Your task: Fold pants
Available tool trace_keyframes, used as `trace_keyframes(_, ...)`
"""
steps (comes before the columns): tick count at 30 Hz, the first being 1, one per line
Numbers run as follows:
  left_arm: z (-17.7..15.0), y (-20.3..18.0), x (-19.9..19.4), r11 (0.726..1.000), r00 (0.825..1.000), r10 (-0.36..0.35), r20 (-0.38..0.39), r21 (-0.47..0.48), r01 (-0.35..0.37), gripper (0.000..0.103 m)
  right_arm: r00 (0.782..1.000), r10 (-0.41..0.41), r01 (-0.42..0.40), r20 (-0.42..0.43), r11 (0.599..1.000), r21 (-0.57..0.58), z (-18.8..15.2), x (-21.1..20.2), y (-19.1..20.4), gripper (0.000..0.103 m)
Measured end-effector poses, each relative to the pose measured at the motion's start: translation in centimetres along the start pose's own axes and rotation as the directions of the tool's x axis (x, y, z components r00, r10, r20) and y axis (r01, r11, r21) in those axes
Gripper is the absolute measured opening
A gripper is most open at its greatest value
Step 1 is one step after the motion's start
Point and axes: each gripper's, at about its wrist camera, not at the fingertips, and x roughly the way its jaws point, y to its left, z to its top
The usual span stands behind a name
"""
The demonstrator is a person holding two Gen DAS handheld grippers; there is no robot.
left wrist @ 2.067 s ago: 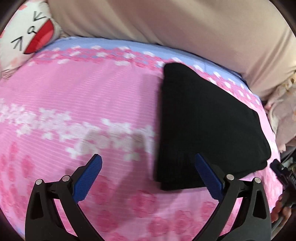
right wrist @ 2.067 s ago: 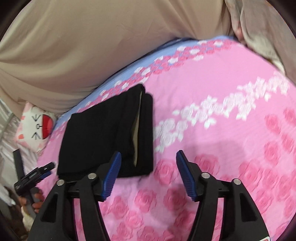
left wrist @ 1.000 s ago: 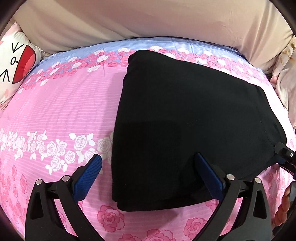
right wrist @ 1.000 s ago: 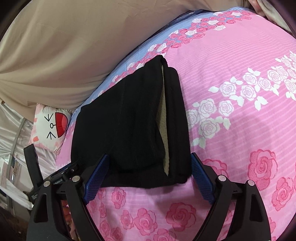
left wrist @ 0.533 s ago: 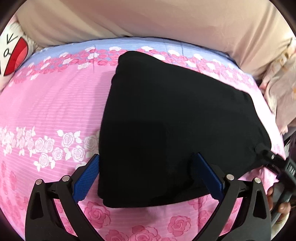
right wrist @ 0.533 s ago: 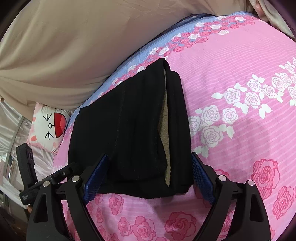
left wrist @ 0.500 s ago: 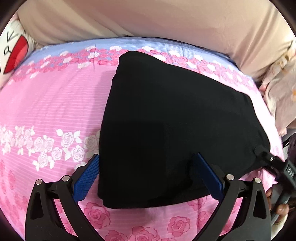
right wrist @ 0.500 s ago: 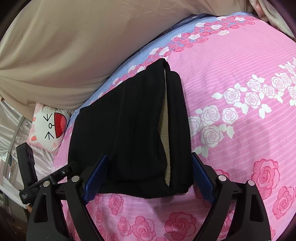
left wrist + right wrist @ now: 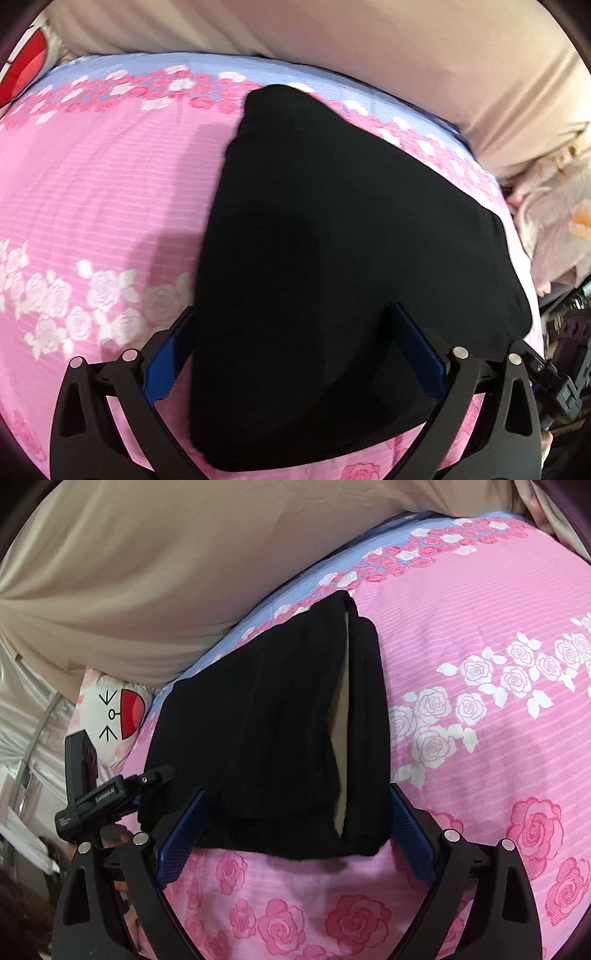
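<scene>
The black knit pants (image 9: 332, 266), folded into a thick flat bundle, lie on the bed, on its pink rose-printed sheet (image 9: 92, 206), with their far end reaching the pale blue band of the sheet near the bed's far edge. From my right side the stacked layers show along the bundle's open edge, with a sliver of beige lining (image 9: 341, 738) between two black folds. The near edge of the bundle lies across the pink roses, close in front of me.

My left tongs (image 9: 295, 354) stand wide, the blue pads (image 9: 162, 365) spread to either side of the bundle's near corner; the fabric sits between the jaws, but I cannot tell whether either pad touches it. My right tongs (image 9: 295, 830) are opening, near their widest, and the near edge of the pants lies between the pads (image 9: 181, 834) without being pressed.

Beyond the bed's far edge hangs a beige curtain (image 9: 166, 572). A white cushion with a red-mouthed cartoon face (image 9: 114, 712) sits by the far left corner of the bed. In the right view, the black body of my left tongs shows at the left side of the bundle.
</scene>
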Motion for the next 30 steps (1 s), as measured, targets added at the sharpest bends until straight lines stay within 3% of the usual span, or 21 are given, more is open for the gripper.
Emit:
trace_keyframes(7,1.8,-0.4,1.5,0.999,1.0,0.002,0.023,-0.042,-0.001,0.098,1.0,0.023,-0.024,0.021,0.999,0.023,2.4,2.8,1.1,0.098)
trace_keyframes(8,1.9,-0.4,1.6,0.999,1.0,0.002,0.017,-0.044,-0.001,0.098,1.0,0.016,-0.017,0.024,0.999,0.027,2.5,3.1,1.3,0.093)
trace_keyframes(9,2.1,-0.3,1.6,0.999,1.0,-0.003,0.006,-0.049,0.003,0.097,1.0,0.01,-0.011,0.029,0.999,0.045,2.7,3.3,1.5,0.073)
trace_keyframes(11,1.8,-0.1,0.7,0.999,1.0,0.0,-0.002,-0.054,0.0,0.069,1.0,0.008,-0.01,0.024,0.997,0.082,2.5,3.3,1.3,0.05)
trace_keyframes(13,1.4,0.0,-0.9,0.999,1.0,-0.028,0.014,-0.045,0.029,0.045,0.998,0.04,-0.046,0.051,0.992,0.116,1.9,2.2,1.3,0.044)
trace_keyframes(17,-0.4,-0.4,-3.9,0.998,0.999,-0.051,0.002,-0.02,0.051,0.039,0.996,0.063,-0.068,0.069,0.995,0.073,0.0,-0.6,3.5,0.041)
trace_keyframes(21,-3.5,0.5,-6.7,0.993,0.993,-0.112,-0.045,-0.031,0.111,0.039,0.996,0.088,-0.09,0.029,0.994,0.07,-2.6,-3.8,4.5,0.041)
trace_keyframes(24,-6.5,1.3,-6.9,0.992,0.987,-0.126,-0.098,-0.046,0.122,0.048,0.996,0.087,-0.086,-0.014,0.993,0.083,-5.4,-5.3,4.1,0.045)
trace_keyframes(25,-6.8,1.5,-6.5,0.993,0.988,-0.114,-0.103,-0.047,0.109,0.057,0.997,0.067,-0.065,-0.03,0.995,0.081,-6.3,-5.2,3.8,0.047)
trace_keyframes(26,-7.4,1.9,-5.9,0.995,0.991,-0.088,-0.103,-0.052,0.083,0.072,0.998,0.045,-0.039,-0.052,0.995,0.097,-7.4,-4.7,2.9,0.051)
trace_keyframes(29,-8.5,1.9,-5.2,0.993,0.992,-0.108,-0.069,-0.055,0.104,0.093,0.995,0.098,-0.093,-0.019,0.979,0.183,-8.4,-4.4,1.0,0.056)
trace_keyframes(30,-8.6,1.3,-5.1,0.996,0.994,-0.09,-0.062,-0.028,0.088,0.096,0.994,0.106,-0.101,-0.019,0.977,0.188,-8.3,-4.3,1.0,0.062)
